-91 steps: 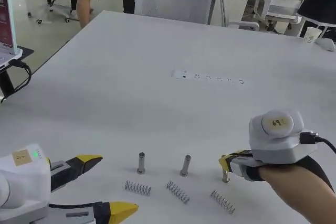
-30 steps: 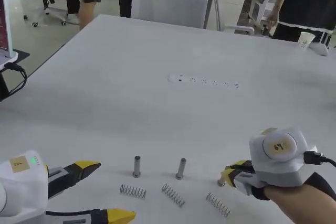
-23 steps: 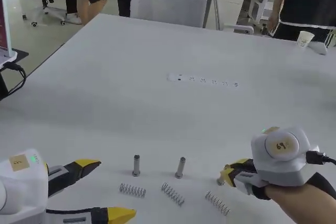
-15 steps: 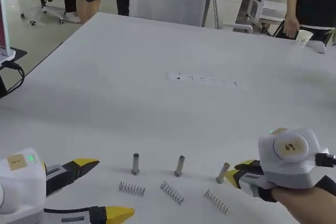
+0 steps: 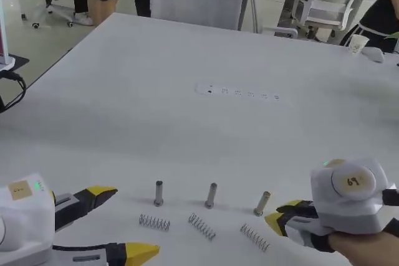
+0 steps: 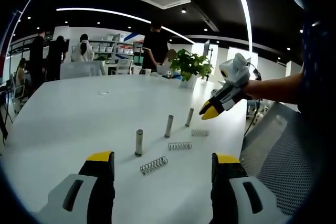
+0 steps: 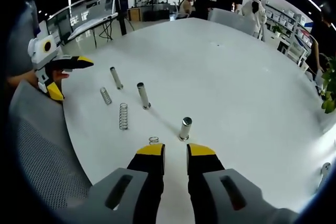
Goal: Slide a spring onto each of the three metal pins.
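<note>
Tongs empty on both sides: the left tongs (image 5: 128, 221) gape wide, the right tongs (image 5: 278, 215) are narrowly parted near the rightmost pin (image 5: 262, 203). All three pins (image 5: 211, 195) stand bare on the counter (image 5: 187, 129), with three springs (image 5: 202, 226) lying loose just in front, so by the look of it no spring is fitted yet

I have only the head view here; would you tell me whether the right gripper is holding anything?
Observer: No. In the right gripper view, the right gripper has its jaws a narrow gap apart, with nothing between them.
Operator: Thank you. What sits just ahead of its tips?
Observer: In that same view, the nearest pin stands just beyond the tips. The nearest spring lies on the table, seen end-on, just past the tip on that view's left.
</note>
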Motion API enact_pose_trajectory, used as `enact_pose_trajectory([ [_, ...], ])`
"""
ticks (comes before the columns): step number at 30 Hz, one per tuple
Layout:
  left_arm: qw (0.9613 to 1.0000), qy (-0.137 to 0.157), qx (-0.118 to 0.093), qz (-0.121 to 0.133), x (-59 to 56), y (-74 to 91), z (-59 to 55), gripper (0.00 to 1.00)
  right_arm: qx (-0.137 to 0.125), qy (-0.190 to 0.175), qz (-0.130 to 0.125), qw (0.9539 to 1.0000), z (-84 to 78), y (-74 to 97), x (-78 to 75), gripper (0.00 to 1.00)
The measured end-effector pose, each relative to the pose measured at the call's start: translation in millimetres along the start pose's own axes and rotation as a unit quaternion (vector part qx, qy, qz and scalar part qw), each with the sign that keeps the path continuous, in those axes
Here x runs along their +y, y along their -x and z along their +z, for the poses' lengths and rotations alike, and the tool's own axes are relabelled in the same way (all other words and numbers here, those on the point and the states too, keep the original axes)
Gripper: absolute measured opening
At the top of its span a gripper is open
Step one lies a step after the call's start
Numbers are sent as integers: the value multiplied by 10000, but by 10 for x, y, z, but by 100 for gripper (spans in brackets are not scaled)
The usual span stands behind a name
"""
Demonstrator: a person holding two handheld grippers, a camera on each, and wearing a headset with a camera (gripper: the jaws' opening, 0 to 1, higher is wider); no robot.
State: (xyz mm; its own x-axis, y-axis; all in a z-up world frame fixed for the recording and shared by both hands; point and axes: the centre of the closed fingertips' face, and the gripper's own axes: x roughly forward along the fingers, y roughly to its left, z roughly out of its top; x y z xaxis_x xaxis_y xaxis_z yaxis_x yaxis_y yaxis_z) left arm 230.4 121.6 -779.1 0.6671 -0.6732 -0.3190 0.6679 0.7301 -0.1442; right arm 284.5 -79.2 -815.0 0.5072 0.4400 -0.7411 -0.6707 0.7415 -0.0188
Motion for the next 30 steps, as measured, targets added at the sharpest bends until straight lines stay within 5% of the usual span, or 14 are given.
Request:
enact_pose_trajectory([
  [11, 10000, 23, -27, 16, 28, 7, -16, 72, 355, 357, 396, 9979, -36, -147, 283, 15],
  [30, 10000, 47, -46, 57, 67, 21, -15, 72, 956, 662, 514, 9919, -171, -404, 321, 15],
])
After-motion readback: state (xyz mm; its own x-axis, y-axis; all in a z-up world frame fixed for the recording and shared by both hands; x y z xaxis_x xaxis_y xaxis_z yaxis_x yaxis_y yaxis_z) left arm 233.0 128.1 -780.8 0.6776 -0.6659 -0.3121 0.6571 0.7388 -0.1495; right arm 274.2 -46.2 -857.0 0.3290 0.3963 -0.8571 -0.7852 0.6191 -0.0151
